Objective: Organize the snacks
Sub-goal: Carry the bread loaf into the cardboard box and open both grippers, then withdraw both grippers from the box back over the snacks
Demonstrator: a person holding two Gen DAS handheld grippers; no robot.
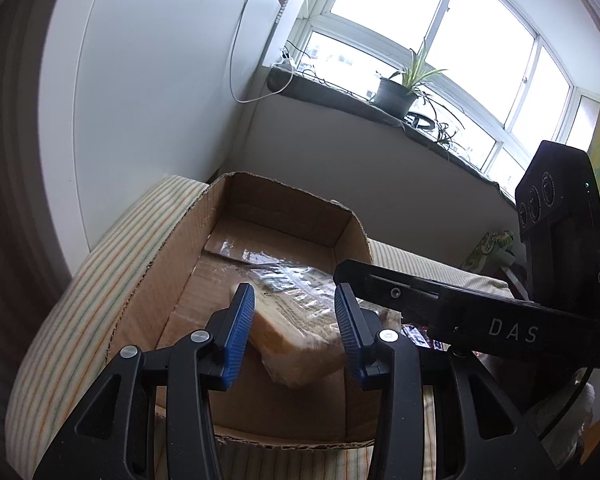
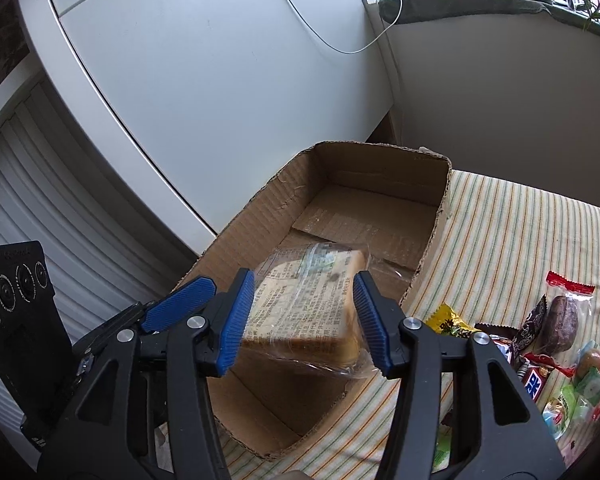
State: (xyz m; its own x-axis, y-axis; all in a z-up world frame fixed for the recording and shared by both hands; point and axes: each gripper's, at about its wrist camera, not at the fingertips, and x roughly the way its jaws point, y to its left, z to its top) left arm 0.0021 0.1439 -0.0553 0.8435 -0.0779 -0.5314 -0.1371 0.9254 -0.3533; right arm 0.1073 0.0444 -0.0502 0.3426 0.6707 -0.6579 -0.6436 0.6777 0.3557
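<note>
**Bread pack going into the box**

The wrapped bread (image 2: 306, 308) hangs tilted over the cardboard box (image 2: 340, 160), so a drop should land it inside. It sits between my right gripper (image 2: 304, 316) pads, which stand apart; the left pad looks to touch the wrap, the right one barely. My left gripper (image 1: 294, 330) is apart too, framing the pack without clamping. The other snacks (image 2: 556, 344) wait on the striped cloth (image 2: 520, 232) beside the box.
</note>
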